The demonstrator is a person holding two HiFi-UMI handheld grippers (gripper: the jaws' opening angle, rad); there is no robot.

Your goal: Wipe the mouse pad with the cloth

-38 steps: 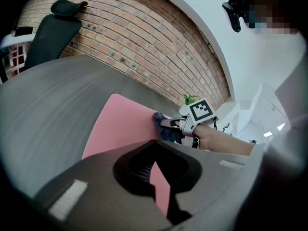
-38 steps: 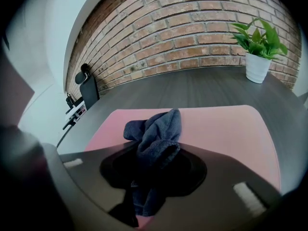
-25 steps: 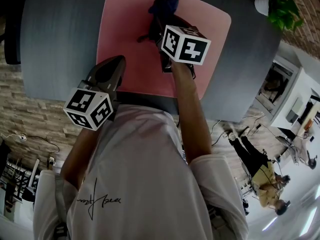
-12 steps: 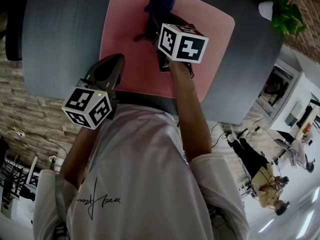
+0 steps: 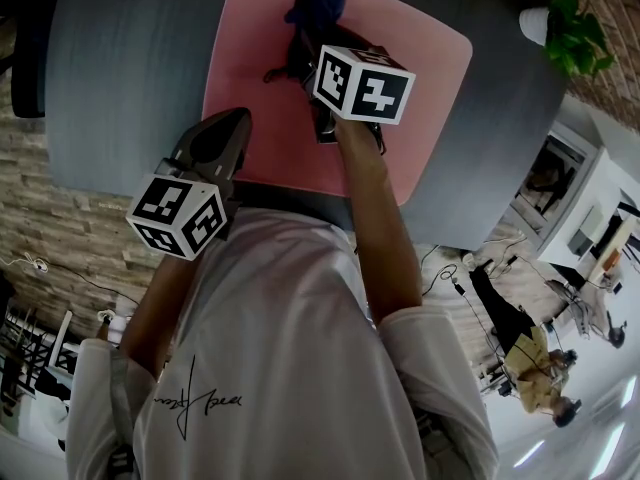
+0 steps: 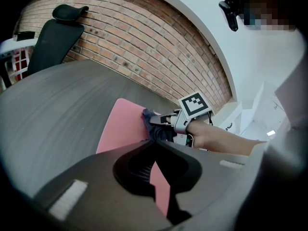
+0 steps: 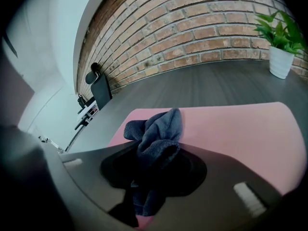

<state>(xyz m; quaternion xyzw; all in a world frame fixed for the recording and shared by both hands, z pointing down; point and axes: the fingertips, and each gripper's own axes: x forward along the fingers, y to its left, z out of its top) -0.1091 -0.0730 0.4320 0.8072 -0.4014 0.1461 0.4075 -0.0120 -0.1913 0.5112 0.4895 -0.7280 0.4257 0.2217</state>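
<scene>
Two grippers, one dark blue cloth [image 7: 157,128], one pink mouse pad [image 5: 258,78], grey table [image 5: 130,68].
Right gripper [image 7: 159,150]: jaws clamped on the bunched cloth, on the pad's far half. Left gripper [image 6: 155,144]: jaws closed together, empty, at the pad's near edge.

The site is presenting as an office workspace. Ahead of the fingers [image 6: 96,177] of the left gripper [image 6: 154,146], a grey table [image 6: 48,119] is spreading out. Far beyond them to the left, a black office chair [image 6: 57,37] is standing against a brick wall [image 6: 144,47]. Beyond the fingers [image 7: 231,177] of the right gripper [image 7: 156,150], up to the right, a potted plant [image 7: 281,42] is sitting on the table. Well behind the fingers, a person [image 5: 535,378] is standing among what are probably white desks [image 5: 600,228].
</scene>
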